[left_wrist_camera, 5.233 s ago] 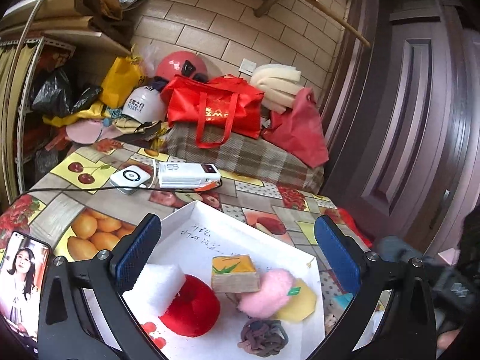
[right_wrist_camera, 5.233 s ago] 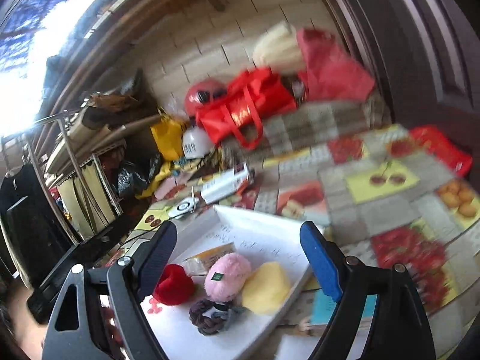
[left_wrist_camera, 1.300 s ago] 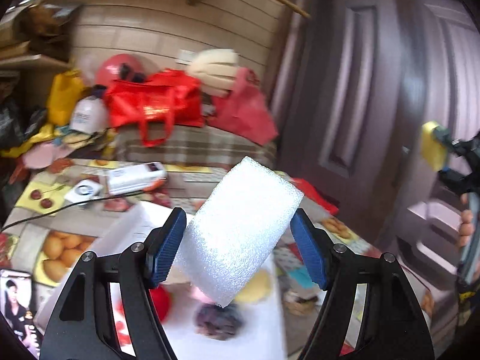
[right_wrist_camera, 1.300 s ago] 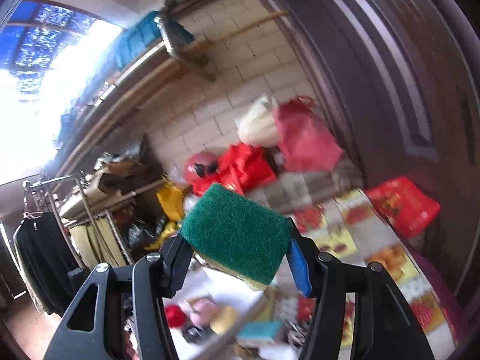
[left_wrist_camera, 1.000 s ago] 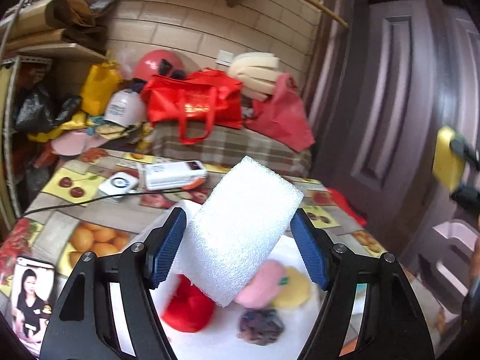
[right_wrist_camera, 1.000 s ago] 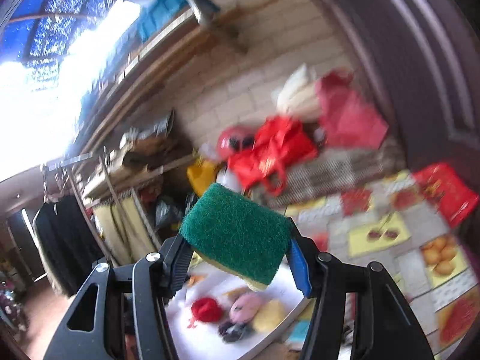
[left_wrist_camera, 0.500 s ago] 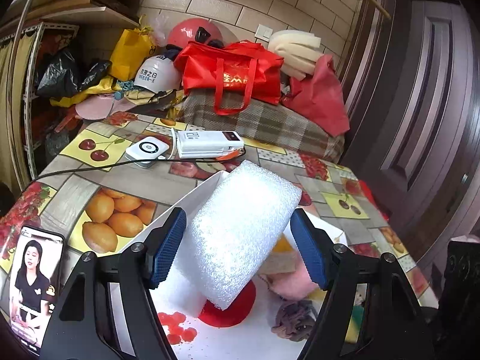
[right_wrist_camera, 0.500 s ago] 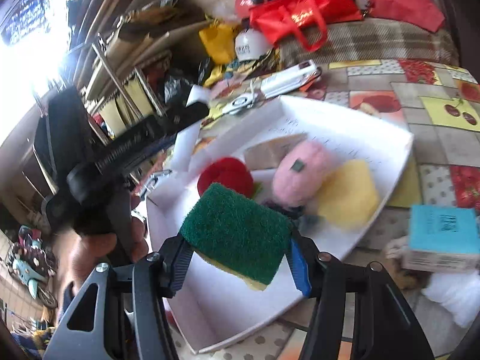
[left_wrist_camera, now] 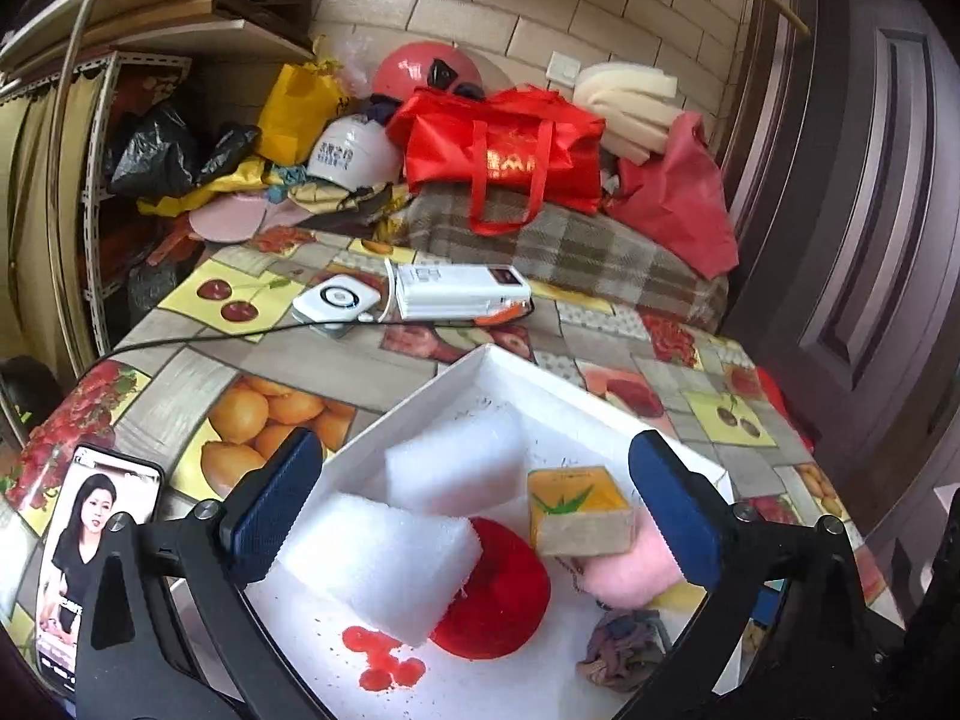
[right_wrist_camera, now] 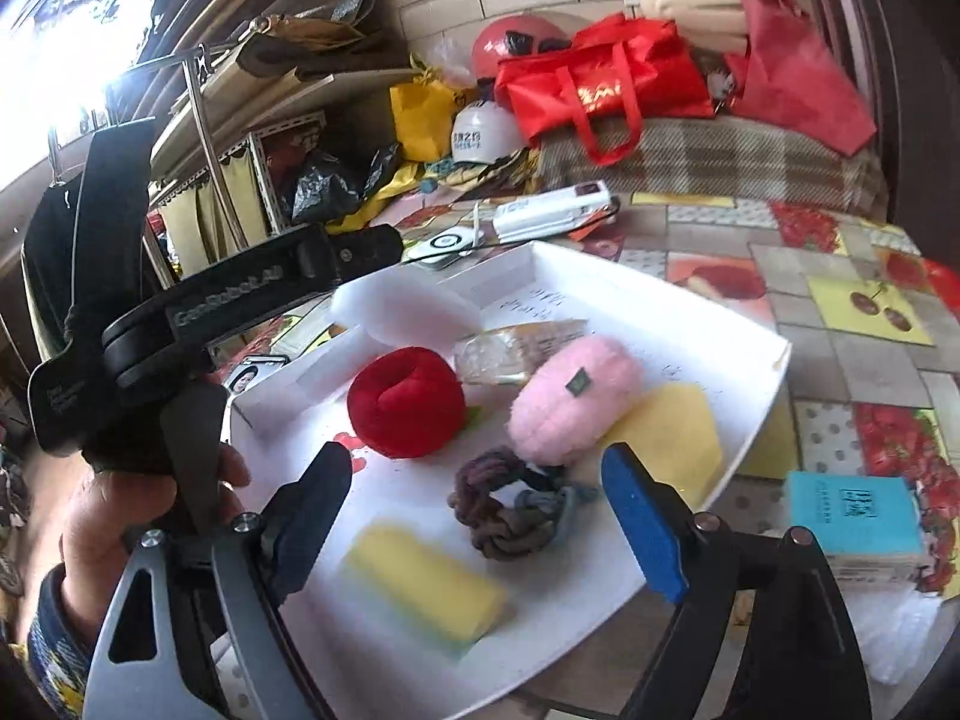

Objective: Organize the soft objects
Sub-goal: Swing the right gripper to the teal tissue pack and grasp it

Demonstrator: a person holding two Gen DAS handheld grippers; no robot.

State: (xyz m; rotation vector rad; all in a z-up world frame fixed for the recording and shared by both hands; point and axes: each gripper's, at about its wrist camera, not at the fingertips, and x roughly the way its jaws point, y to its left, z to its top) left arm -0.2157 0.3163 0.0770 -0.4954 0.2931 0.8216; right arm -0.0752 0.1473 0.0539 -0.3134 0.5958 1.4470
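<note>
Sponge (right_wrist_camera: 429,585), yellow and oblong, lies in white tray (right_wrist_camera: 600,570) beside knotted rope (right_wrist_camera: 504,507).

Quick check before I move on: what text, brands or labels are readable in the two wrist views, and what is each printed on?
"GenRoboLAI", roughly, some letters unsure: on the left gripper body.
Gold lettering on the red bag: too blurred to read.
Chinese characters on the white helmet: too small.
Handwriting on the white tray floor: illegible.
Print on the teal box: too small.
Power bank display: unreadable.
</note>
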